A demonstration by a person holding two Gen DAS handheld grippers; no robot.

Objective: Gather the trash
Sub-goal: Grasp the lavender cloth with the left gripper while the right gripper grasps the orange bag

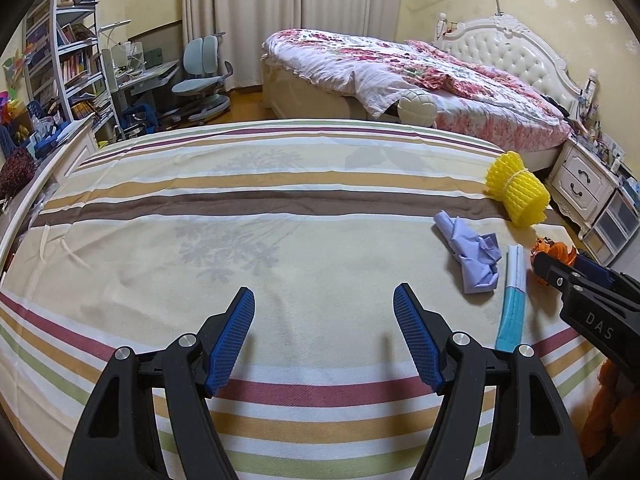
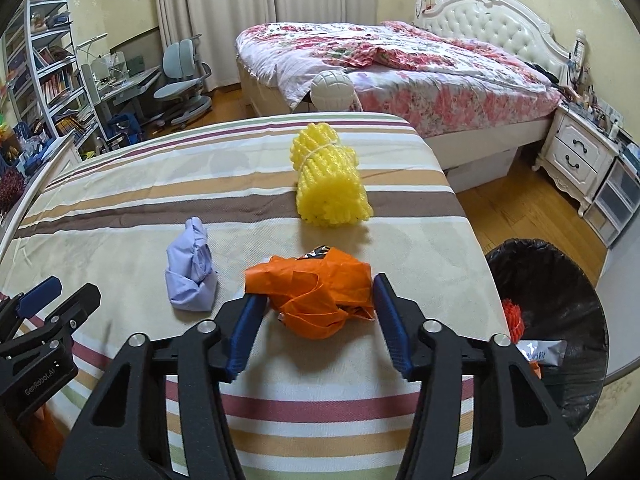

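A crumpled orange bag [image 2: 316, 292] lies on the striped cloth [image 2: 120, 208]. My right gripper [image 2: 318, 308] is open with its fingers on either side of the bag, not closed on it. A crumpled lilac paper [image 2: 192, 268] lies to its left and a yellow foam net bundle [image 2: 328, 176] lies beyond. My left gripper [image 1: 324, 320] is open and empty over bare cloth [image 1: 240, 240]. In the left wrist view the lilac paper [image 1: 472, 252], a blue-white wrapper [image 1: 512, 292], the yellow bundle [image 1: 516, 188] and the right gripper [image 1: 560, 276] are at the right.
A black-lined trash bin [image 2: 560, 320] stands on the floor right of the table, holding a wrapper [image 2: 540, 350] and orange scraps. A bed [image 2: 400, 72], nightstand [image 2: 576, 152], desk chair [image 2: 180, 76] and bookshelf [image 2: 52, 72] stand beyond.
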